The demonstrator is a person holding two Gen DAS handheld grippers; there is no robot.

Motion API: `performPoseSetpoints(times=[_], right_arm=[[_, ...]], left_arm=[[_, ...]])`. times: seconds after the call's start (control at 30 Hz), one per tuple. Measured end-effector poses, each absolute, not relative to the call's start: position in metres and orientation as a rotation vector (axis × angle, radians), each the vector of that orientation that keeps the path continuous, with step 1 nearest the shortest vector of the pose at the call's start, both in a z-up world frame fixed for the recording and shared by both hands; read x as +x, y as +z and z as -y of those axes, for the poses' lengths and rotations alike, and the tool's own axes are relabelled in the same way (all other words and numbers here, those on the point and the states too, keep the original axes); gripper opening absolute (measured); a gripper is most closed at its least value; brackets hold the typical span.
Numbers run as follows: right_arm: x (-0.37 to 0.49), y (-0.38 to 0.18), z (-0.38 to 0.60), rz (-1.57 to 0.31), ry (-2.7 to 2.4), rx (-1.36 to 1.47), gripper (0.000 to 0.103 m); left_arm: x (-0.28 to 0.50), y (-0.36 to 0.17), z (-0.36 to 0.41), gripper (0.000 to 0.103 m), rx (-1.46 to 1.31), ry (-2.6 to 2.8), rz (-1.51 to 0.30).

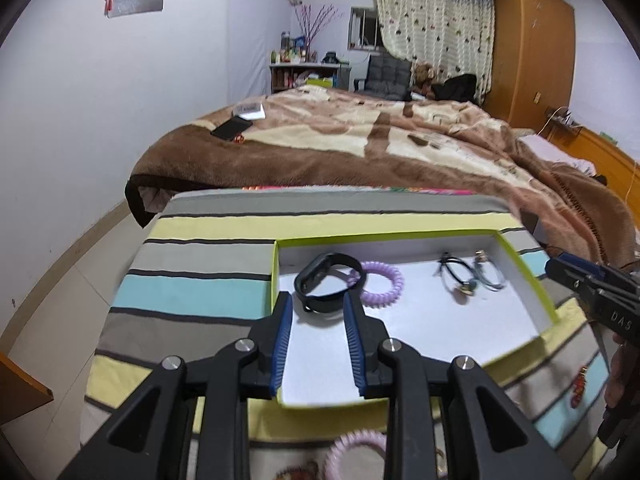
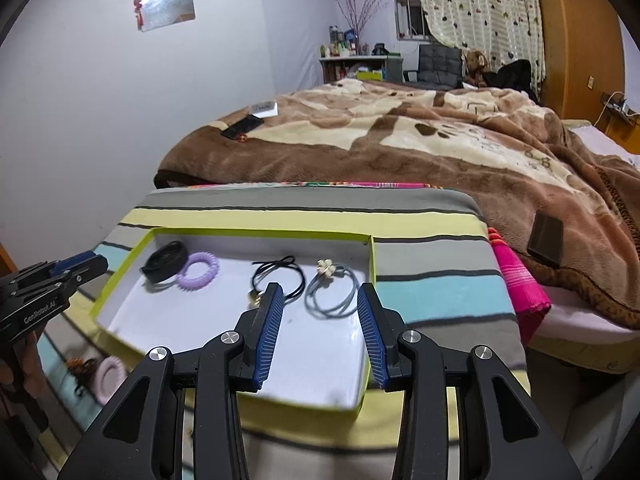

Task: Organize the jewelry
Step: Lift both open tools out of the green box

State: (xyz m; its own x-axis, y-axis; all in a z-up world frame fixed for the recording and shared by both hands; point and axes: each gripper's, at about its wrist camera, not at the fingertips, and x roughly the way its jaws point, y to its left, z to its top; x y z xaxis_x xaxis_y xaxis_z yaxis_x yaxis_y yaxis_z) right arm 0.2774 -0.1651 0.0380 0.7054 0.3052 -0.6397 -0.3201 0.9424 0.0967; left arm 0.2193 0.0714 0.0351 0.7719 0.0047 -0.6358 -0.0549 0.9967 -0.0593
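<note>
In the tray (image 2: 370,264) lie, left to right, wristband (image 2: 166,258), coil tie (image 2: 199,270), two cord bracelets (possibly hair ties) (image 2: 276,276).

A pink coil hair tie (image 1: 356,454) near the left gripper (image 1: 316,300) was blurred and partly hidden; far shelf bottles (image 2: 340,46) were too small to tell.

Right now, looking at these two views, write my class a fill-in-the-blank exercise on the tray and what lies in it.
1. The black band lies touching the ____ coil tie.
2. The tray has white inside and a ____ rim.
3. Both the left gripper and the right gripper hold ____.
4. A pink coil tie lies ____ the tray.

Missing words: purple; green; nothing; outside
</note>
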Motion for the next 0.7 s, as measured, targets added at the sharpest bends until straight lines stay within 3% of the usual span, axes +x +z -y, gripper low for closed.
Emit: performPoseSetpoints(times=[0.7], right_arm=[[0.132,0.041,0.176,-0.626,0.393,-0.021,0.040]], left_arm=[[0.092,0.038,-0.045,0.028,-0.062,0.028,-0.590]])
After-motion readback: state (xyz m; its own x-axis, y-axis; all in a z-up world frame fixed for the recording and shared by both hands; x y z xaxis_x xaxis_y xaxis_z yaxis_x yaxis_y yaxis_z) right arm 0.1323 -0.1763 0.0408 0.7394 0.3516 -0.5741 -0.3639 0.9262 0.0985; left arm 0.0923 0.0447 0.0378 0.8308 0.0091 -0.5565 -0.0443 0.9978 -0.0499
